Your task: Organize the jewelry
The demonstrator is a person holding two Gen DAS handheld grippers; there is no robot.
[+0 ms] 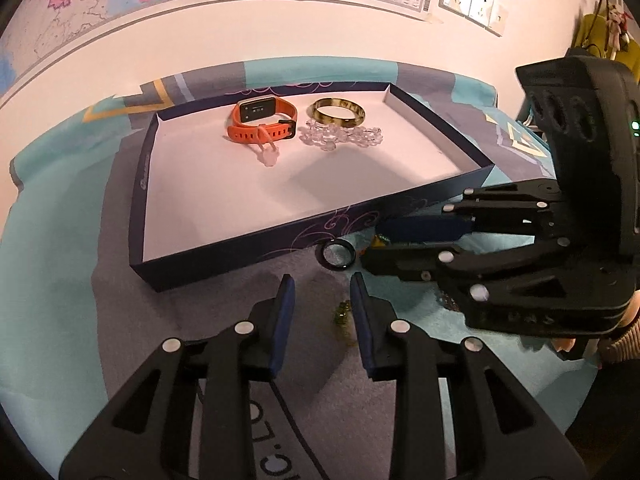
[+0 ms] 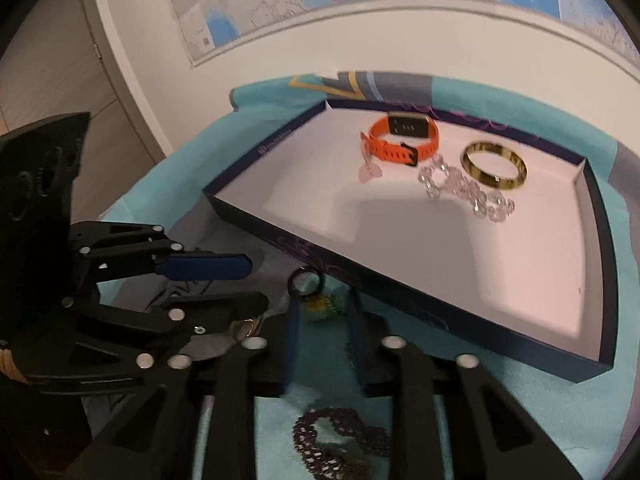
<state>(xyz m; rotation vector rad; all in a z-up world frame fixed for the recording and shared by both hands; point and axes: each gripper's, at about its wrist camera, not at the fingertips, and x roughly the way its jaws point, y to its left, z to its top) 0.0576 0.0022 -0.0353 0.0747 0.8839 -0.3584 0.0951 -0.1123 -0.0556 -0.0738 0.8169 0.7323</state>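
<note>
Landmark is the tray. Inside it, toward its far wall, we see the orange watch, the gold bangle and the clear bead bracelet. Not yet sorted, all outside the tray's near wall:

- **black ring**, just beside the wall
- **small yellow-green piece**, near the ring
- **dark bead chain**, further out on the cloth

The left gripper hovers outside the near wall with a narrow gap between its pads and nothing gripped. The right gripper is also narrow. The yellow-green piece sits between its fingers, but that view is blurred and we see no pad touching it.

We judge this piece light, hard and tiny, so it is likely to slip or pop out. It should be pinched across its widest part, low to the cloth. The ring looks stiff and smooth, so we would take it across the band. The chain looks limp, so we would grab a bunched section.
</note>
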